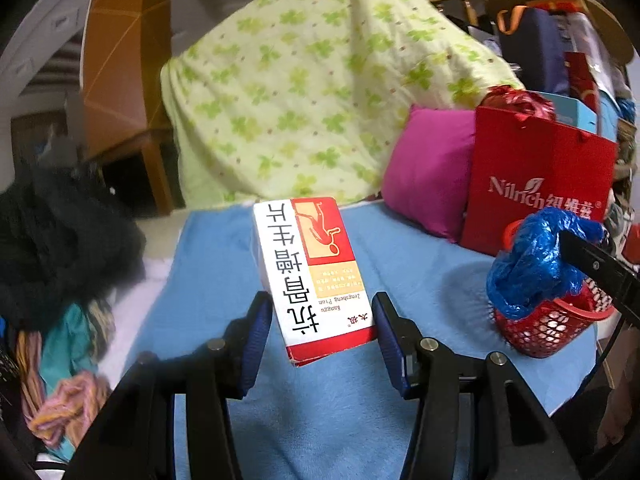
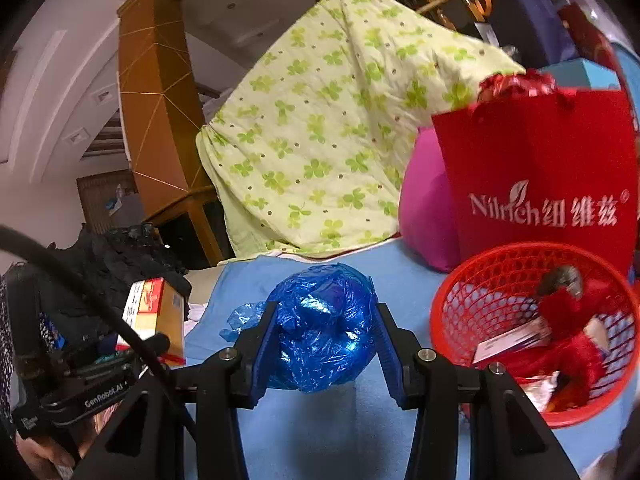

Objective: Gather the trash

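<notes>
My left gripper (image 1: 318, 332) is clamped on a white-and-red box (image 1: 314, 272) with upside-down print, one bottom corner dented. My right gripper (image 2: 322, 342) squeezes a crinkled blue bag (image 2: 320, 324) into a ball. The red mesh basket (image 2: 480, 304) sits just right of it, scraps inside.

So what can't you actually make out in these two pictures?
- Red basket, right view: its far side is cut off by the frame edge, and the small items inside are too jumbled to name.
- Blue plastic bag, right view: crumpled shut, so any contents are hidden.
- Medicine box, left view: the small print is blurred.
- Pile of clothes, left view: dark and blurred, pieces indistinguishable.
</notes>
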`<state>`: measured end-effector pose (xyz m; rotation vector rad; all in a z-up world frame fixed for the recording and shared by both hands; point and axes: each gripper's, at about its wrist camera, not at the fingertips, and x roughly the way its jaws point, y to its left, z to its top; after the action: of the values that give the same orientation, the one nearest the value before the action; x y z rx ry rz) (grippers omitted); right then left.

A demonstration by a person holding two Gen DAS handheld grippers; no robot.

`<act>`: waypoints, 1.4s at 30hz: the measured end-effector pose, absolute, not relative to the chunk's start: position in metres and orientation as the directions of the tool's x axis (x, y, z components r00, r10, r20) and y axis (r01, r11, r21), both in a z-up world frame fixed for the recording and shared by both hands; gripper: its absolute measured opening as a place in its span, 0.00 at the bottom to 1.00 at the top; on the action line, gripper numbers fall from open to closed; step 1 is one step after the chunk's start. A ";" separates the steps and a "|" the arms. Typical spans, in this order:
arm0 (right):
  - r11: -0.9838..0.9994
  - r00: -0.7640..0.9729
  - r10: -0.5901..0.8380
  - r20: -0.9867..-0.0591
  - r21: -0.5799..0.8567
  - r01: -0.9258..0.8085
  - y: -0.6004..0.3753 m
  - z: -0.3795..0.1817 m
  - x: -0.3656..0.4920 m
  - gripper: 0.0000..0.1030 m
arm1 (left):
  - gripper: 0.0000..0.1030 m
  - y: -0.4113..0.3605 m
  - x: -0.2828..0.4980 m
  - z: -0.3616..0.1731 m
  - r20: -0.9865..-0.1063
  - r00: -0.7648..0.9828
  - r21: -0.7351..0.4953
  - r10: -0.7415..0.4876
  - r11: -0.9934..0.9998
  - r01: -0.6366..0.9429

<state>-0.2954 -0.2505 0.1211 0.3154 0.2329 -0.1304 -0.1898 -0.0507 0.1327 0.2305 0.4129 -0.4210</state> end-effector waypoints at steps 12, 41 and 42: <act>0.959 0.982 -0.106 -0.154 0.245 0.142 -0.221 0.172 -0.346 0.48 | 0.52 -0.042 -0.229 0.165 -0.381 0.846 0.166 -0.373 0.872 0.460; 0.970 0.989 -0.120 -0.081 0.203 0.134 -0.198 0.197 -0.372 0.48 | 0.52 -0.026 -0.253 0.185 -0.341 0.869 0.209 -0.358 0.873 0.441; 0.970 0.990 -0.121 -0.078 0.204 0.135 -0.198 0.199 -0.373 0.48 | 0.52 -0.026 -0.254 0.186 -0.343 0.867 0.207 -0.362 0.871 0.446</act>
<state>-0.3729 -0.1983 0.1987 0.2103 0.0651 -0.1294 -0.2540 -0.0258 0.1861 0.2860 0.3007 -0.4289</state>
